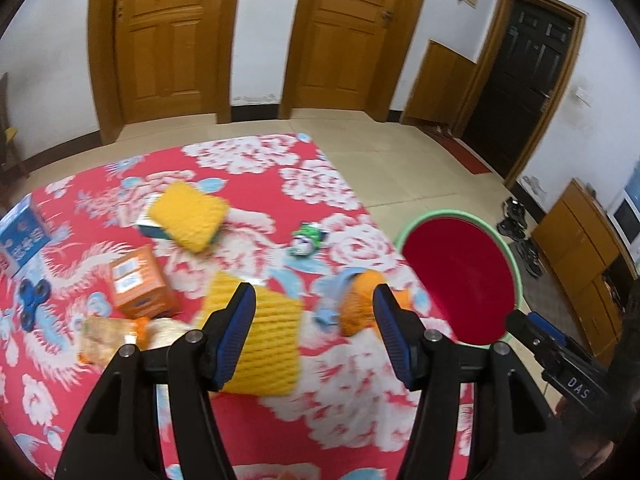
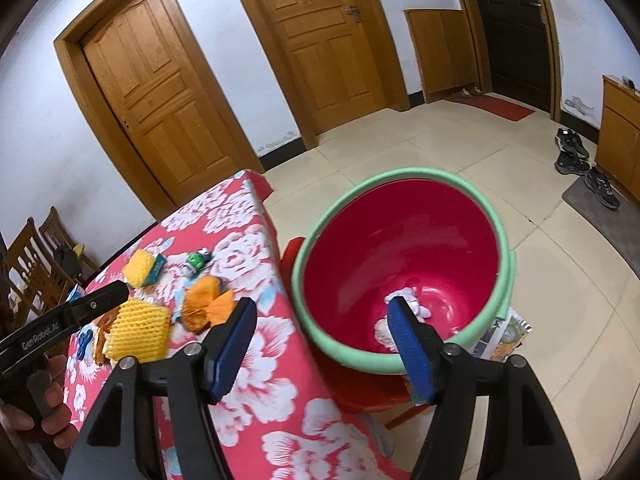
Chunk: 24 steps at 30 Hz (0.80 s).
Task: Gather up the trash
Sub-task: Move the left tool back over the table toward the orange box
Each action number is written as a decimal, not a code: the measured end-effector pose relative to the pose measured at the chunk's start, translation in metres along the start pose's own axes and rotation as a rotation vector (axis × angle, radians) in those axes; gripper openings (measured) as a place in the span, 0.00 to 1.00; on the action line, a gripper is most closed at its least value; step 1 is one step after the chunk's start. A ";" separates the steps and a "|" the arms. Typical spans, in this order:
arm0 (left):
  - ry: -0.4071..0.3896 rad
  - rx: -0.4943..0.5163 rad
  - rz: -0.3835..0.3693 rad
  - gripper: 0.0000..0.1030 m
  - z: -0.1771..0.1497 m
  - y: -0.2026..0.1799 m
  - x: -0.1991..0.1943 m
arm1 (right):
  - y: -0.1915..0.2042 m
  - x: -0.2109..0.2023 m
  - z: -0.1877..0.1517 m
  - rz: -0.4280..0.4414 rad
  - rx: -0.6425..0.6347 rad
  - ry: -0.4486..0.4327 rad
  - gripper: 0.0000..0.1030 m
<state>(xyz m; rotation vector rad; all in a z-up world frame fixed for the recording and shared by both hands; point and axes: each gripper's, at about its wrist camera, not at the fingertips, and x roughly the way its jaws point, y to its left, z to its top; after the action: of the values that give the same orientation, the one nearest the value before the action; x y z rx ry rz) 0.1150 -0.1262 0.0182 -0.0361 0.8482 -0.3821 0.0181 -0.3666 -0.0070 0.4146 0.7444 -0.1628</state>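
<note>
Glossy plastic basin (image 2: 404, 240), printed cloth table cover (image 2: 256, 344), seemingly foam-net sleeve (image 1: 264, 340).

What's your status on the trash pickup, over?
Left gripper and right gripper open, empty. White scraps in bucket. Yellow foam net on table, path unobstructed.

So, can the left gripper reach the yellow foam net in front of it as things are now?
Probably yes. The left gripper is open and empty, and the yellow foam net lies uncovered on the tablecloth just ahead of its fingers.
</note>
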 end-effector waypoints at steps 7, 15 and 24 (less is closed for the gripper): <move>-0.020 -0.069 0.068 0.59 0.003 0.040 -0.005 | 0.026 0.017 0.000 0.026 -0.033 0.035 0.69; -0.040 -0.123 0.184 0.59 0.004 0.077 -0.003 | 0.049 0.038 0.001 0.048 -0.070 0.074 0.71; -0.029 -0.145 0.244 0.60 0.002 0.092 0.011 | 0.071 0.060 -0.001 0.069 -0.110 0.118 0.71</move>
<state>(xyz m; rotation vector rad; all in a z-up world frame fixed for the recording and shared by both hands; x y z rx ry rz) 0.1519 -0.0449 -0.0057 -0.0714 0.8395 -0.0907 0.0817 -0.3016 -0.0263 0.3467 0.8493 -0.0323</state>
